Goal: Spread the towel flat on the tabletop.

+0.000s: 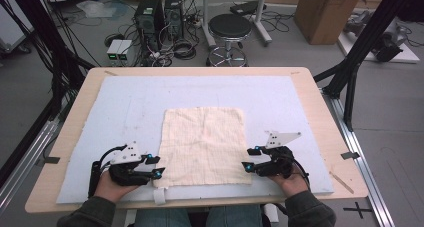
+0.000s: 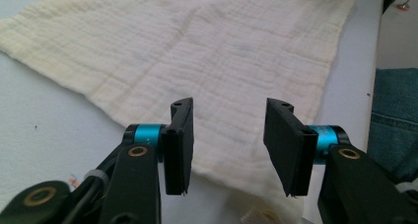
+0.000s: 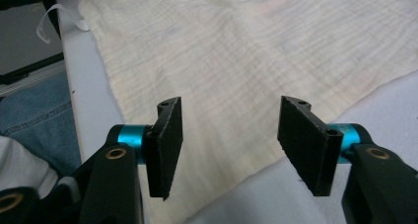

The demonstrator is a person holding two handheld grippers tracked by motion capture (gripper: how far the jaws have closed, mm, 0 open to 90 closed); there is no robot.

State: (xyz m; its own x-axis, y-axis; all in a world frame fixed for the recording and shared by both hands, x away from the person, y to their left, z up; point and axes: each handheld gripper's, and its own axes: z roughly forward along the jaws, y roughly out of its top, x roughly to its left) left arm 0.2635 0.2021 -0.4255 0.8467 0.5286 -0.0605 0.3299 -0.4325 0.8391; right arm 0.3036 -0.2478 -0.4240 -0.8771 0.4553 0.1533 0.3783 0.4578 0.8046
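Our left tool (image 1: pixel 156 167) sits at the near left corner of the cloth (image 1: pixel 204 144), jaws apart and gripping nothing. The cloth lies flat on the pale mat (image 1: pixel 125 102) covering the desk (image 1: pixel 75 117). Our right tool (image 1: pixel 248 158) sits at the near right corner, jaws likewise apart and empty.

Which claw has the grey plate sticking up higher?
The right claw. Its grey plate stands up tall and pointy above the hand, while the left claw has its plate lying lower. Both sit by the cloth.
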